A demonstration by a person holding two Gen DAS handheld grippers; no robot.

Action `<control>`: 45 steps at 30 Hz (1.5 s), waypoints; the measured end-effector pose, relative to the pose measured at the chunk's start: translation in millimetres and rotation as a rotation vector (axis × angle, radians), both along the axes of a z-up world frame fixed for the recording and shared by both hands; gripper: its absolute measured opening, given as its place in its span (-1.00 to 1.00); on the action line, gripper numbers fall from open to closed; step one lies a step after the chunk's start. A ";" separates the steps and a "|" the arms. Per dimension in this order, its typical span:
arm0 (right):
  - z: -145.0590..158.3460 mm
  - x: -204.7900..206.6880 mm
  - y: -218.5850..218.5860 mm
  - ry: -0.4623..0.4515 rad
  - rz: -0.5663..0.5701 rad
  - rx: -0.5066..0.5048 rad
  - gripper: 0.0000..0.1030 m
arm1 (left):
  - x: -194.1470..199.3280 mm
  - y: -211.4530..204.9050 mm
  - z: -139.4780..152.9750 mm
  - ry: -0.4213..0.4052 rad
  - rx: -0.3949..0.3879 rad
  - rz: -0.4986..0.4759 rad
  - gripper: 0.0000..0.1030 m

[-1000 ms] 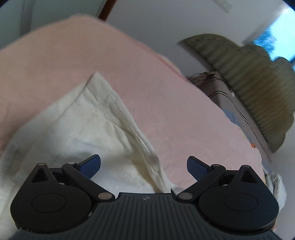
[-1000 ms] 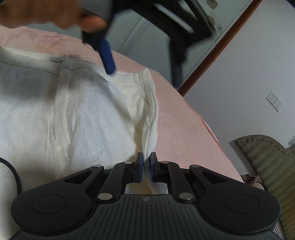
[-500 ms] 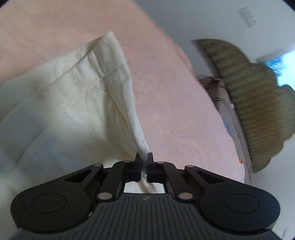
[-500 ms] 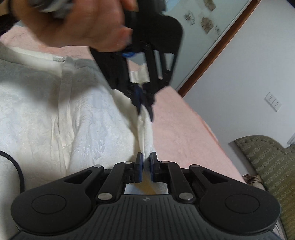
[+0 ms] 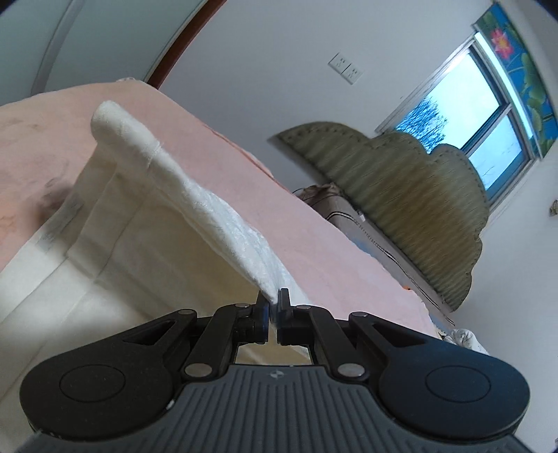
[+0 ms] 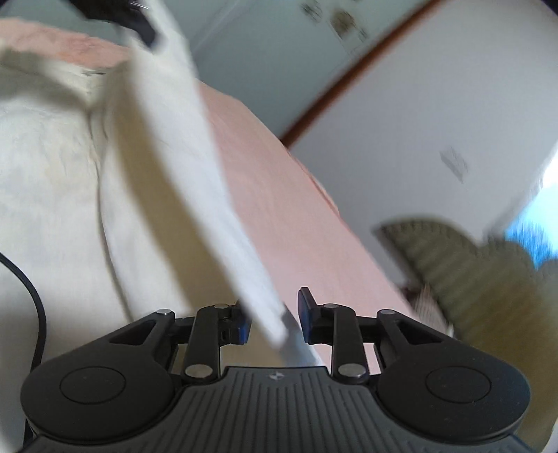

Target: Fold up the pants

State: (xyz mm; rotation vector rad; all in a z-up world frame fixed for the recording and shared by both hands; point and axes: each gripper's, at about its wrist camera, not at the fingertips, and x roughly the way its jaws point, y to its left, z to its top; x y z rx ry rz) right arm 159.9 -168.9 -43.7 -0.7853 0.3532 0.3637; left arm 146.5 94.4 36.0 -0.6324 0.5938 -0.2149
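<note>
Cream-white pants (image 5: 139, 244) lie on a pink sheet (image 5: 331, 251). My left gripper (image 5: 273, 304) is shut on their right edge, which rises off the sheet as a taut lifted fold (image 5: 216, 216). In the right wrist view the pants (image 6: 52, 174) fill the left side. A raised strip of their edge (image 6: 209, 195) runs from the left gripper's black body (image 6: 143, 28) at the top down between the jaws of my right gripper (image 6: 273, 317). Those jaws are opening, and the blue pads (image 6: 306, 310) stand clear of the cloth. This view is blurred by motion.
A green padded headboard (image 5: 401, 195) and a box-like object (image 5: 334, 205) stand beyond the sheet's far right edge, under a window (image 5: 470, 115). A black cable (image 6: 38, 306) curves over the pants at the left. The sheet (image 6: 279, 209) lies bare to the right of the pants.
The left gripper closed on the pants' edge, then pulled it up into a raised fold. The right gripper's jaws, pinched on the edge before, have parted. Both views swung toward the headboard.
</note>
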 end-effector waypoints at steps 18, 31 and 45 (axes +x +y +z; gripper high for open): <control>-20.5 -49.3 -6.7 0.004 -0.043 -0.001 -0.87 | -6.1 56.1 -26.3 0.114 -0.184 0.243 -0.90; -2.6 -139.8 12.7 0.017 -0.009 -0.002 -0.87 | -90.2 87.1 -11.0 0.097 -0.116 0.134 -0.92; -30.9 -167.1 31.4 0.052 -0.019 -0.002 -0.88 | -113.3 87.8 -42.7 0.222 0.104 0.123 -0.88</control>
